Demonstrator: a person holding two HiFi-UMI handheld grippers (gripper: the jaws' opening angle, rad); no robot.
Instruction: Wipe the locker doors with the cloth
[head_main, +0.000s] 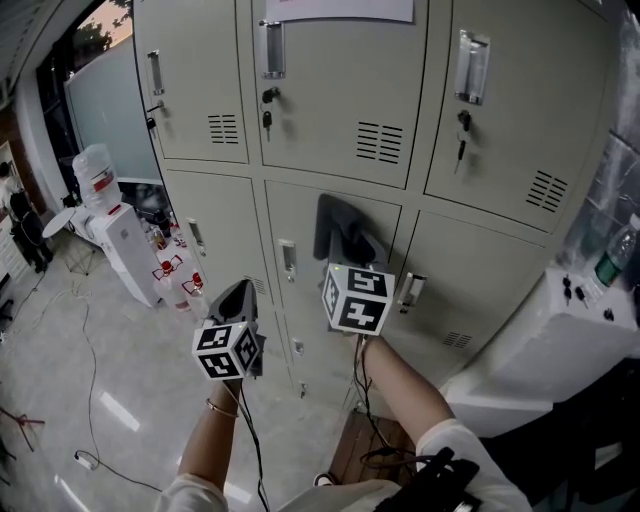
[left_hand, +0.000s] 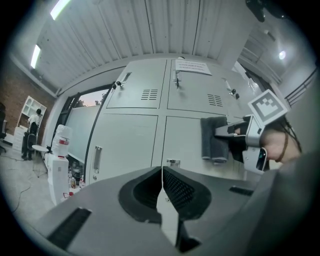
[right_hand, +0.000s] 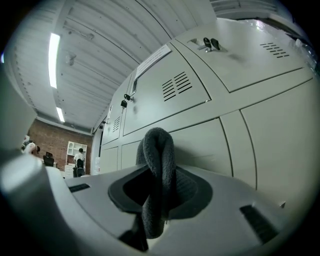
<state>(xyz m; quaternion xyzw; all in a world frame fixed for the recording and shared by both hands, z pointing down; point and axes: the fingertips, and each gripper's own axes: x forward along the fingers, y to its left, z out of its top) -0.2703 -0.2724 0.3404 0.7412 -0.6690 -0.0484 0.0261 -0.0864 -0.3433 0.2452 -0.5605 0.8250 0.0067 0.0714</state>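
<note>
A dark grey cloth (head_main: 340, 228) is pressed flat against the upper part of a middle-row locker door (head_main: 300, 300). My right gripper (head_main: 352, 250) is shut on the cloth (right_hand: 159, 180), which bulges folded between its jaws. The left gripper view shows the same cloth (left_hand: 214, 139) hanging on the door ahead of the right gripper. My left gripper (head_main: 240, 300) is shut with nothing in it and hovers lower left of the cloth, near the seam between two doors (left_hand: 161, 145).
Beige lockers (head_main: 330, 90) fill the wall, with handles (head_main: 271, 48), keys (head_main: 266, 121) and vents. A water dispenser (head_main: 110, 225) stands left on the tiled floor. A white machine (head_main: 560, 340) sits at the right. People stand far off left.
</note>
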